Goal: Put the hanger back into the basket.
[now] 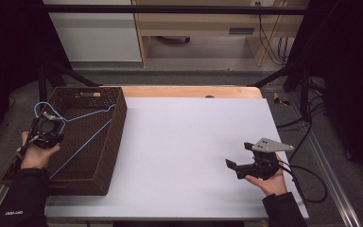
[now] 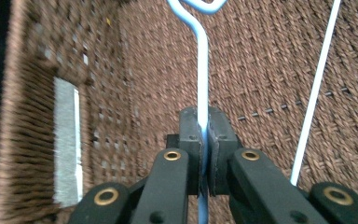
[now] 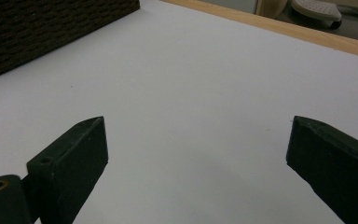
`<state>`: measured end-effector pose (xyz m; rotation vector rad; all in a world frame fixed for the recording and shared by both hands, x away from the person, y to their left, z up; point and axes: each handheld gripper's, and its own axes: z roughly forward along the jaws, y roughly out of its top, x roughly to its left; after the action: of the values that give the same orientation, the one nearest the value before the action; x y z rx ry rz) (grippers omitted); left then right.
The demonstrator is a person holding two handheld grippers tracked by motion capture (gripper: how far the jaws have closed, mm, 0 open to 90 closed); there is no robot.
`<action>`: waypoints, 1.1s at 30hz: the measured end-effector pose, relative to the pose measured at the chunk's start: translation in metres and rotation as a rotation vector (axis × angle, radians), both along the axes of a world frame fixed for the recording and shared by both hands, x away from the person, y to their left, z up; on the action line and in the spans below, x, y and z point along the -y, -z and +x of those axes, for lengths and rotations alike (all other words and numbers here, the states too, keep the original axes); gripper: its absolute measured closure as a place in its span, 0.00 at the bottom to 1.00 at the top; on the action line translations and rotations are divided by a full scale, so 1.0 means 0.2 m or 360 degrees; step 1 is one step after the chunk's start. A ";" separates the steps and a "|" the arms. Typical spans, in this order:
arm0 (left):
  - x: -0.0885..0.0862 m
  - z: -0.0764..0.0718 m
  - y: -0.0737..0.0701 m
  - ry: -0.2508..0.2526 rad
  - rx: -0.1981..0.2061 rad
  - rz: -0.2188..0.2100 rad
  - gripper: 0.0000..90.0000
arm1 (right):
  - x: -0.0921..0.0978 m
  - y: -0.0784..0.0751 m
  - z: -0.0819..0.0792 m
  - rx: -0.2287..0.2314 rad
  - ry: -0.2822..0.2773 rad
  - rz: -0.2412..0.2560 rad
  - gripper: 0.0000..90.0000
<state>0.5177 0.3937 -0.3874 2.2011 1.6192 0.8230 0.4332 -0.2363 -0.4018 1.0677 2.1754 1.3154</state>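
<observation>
The left tongs (image 1: 47, 130) sit over the near-left part of the brown woven basket (image 1: 116, 137), which stands at the left edge of the white worktop (image 1: 184, 142). They are clenched on a light blue wire hanger (image 1: 82, 137). In the left gripper view the two black pads press together on the hanger's neck (image 2: 203, 93), the thin wire running straight up between them toward the twisted base of the hook at the top of that view. The hanger's hook (image 1: 40, 108) loops over the basket's left wall in the high view, while the long lower wire slants across the basket's inside from the far right corner down toward the near-left one. A second stretch of the same wire (image 2: 314, 88) shows as a pale diagonal line against the basket's woven floor, to the right of the pads. A cut-out handle slot shows in the basket's far wall.

The right tongs (image 1: 238, 158) are well away from the basket, above the bare worktop near its near-right corner, held in the person's right hand (image 1: 269, 182). They are released: in the right gripper view the two black pads (image 3: 74, 158) stand wide apart with nothing between them, only the white surface beneath. From there the basket's dark side (image 3: 51, 28) lies at the far left, and a wooden edge (image 3: 307, 35) runs behind the worktop.
</observation>
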 end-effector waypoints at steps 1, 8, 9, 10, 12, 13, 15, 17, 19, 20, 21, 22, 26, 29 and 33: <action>-0.01 0.00 0.01 0.0003 -0.0009 -0.0019 0.96 | 0.00 0.00 0.00 -0.0003 0.0001 0.0001 0.07; 0.02 -0.04 -0.04 0.0031 0.0020 -0.0025 0.79 | 0.00 0.00 0.00 -0.0002 0.0001 0.0000 0.07; 0.03 -0.05 -0.06 0.0039 0.0035 -0.0032 0.77 | 0.00 0.00 0.00 0.0003 0.0001 -0.0002 0.07; 0.03 -0.06 -0.07 0.0034 0.0041 -0.0047 0.72 | 0.00 0.00 0.00 0.0003 0.0004 0.0001 0.07; 0.05 -0.10 -0.10 0.0060 0.0084 -0.0075 0.70 | 0.00 0.00 0.00 0.0005 0.0004 0.0002 0.07; 0.06 -0.14 -0.14 0.0105 0.0147 -0.0143 0.66 | 0.00 0.00 0.00 0.0006 0.0005 0.0006 0.07; 0.09 -0.19 -0.18 0.0159 0.0229 -0.0229 0.60 | 0.00 0.00 0.00 0.0008 0.0008 0.0009 0.07; 0.12 -0.23 -0.21 0.0209 0.0296 -0.0305 0.55 | 0.00 0.00 0.00 0.0014 0.0007 0.0011 0.07; 0.15 -0.27 -0.24 0.0261 0.0375 -0.0398 0.50 | 0.00 0.00 0.00 0.0017 0.0015 0.0018 0.07; 0.18 -0.29 -0.25 0.0290 0.0421 -0.0437 0.48 | 0.00 0.00 0.00 0.0012 0.0019 0.0019 0.07; 0.20 -0.30 -0.26 0.0318 0.0459 -0.0469 0.45 | 0.00 0.00 0.00 0.0012 0.0018 0.0017 0.07; 0.23 -0.32 -0.27 0.0348 0.0486 -0.0492 0.42 | 0.00 0.00 0.00 0.0016 0.0018 0.0019 0.07; 0.34 -0.37 -0.27 0.0464 0.0578 -0.0581 0.34 | 0.01 0.00 -0.01 0.0033 0.0017 0.0032 0.07; 0.41 -0.41 -0.26 0.0555 0.0635 -0.0692 0.28 | 0.01 -0.01 -0.01 0.0038 0.0027 0.0042 0.07; 0.48 -0.45 -0.23 0.0645 0.0680 -0.0736 0.19 | 0.01 -0.01 -0.01 0.0051 0.0029 0.0045 0.06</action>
<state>0.4275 0.2967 -0.3407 1.7803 0.9907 0.6584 0.4305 -0.2390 -0.3992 1.0677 2.1249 1.3499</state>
